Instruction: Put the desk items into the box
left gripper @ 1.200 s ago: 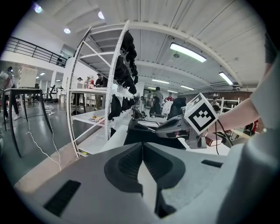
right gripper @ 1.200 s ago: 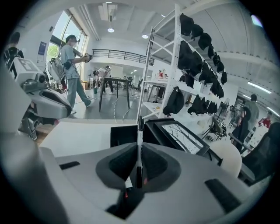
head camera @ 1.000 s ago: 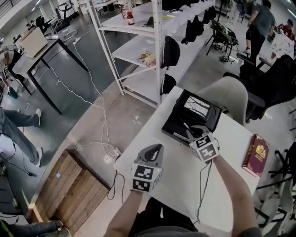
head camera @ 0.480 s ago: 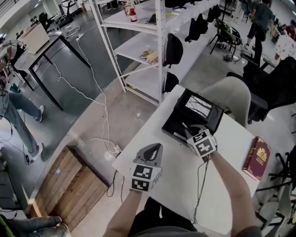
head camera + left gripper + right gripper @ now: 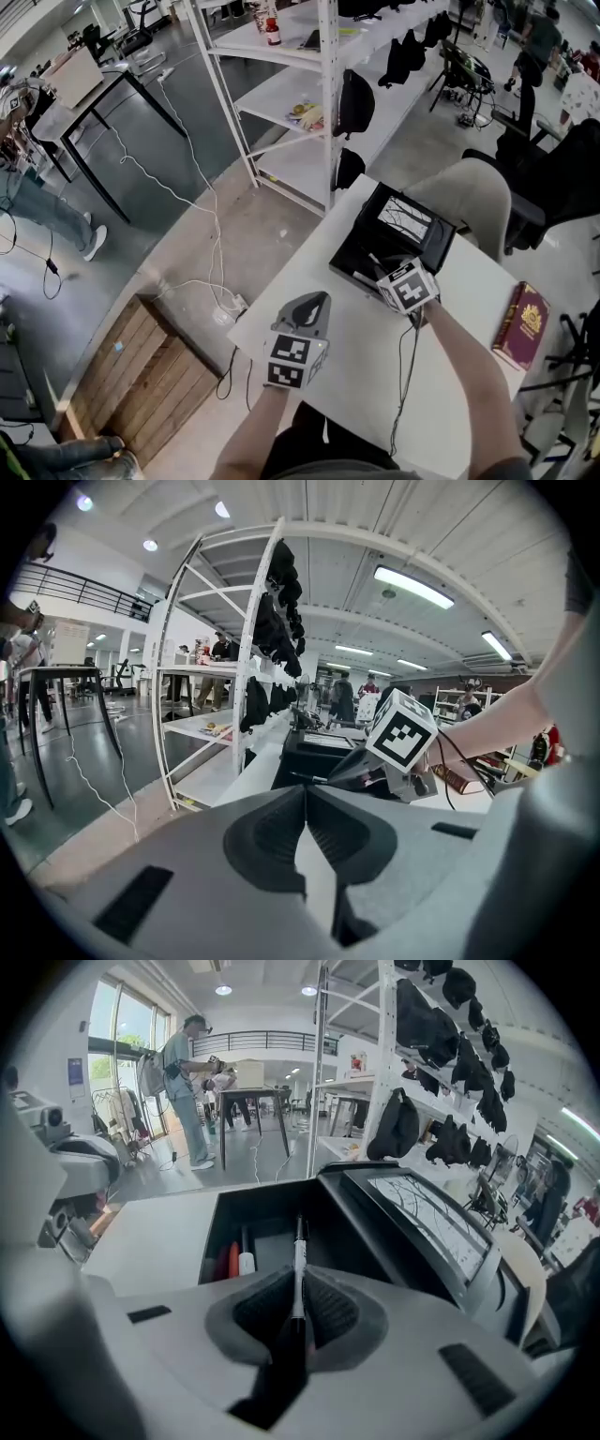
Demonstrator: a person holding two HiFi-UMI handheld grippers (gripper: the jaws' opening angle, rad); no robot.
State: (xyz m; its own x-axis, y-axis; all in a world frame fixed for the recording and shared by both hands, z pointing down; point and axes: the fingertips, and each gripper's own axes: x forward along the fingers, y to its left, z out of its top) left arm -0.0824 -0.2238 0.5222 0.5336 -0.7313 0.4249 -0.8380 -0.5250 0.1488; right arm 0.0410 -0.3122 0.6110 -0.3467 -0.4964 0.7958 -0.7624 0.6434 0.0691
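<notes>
Holding a pen clamped in the right gripper over the box; red pen already inside, book at right unboxed, left gripper closed, empty.

Bright, even indoor light throughout. Left gripper view: ceiling strip lamps at 1 o'clock and round lamps at 11 o'clock, both slightly flared. Right gripper view: windows at 10 o'clock wash out to white. Both gripper views are fisheye, with black corners and bowed shelf posts. The near jaws are soft, and the pen blurs toward its held end. Head view: white table at 6 o'clock nearly overexposed, with only faint shadows.
</notes>
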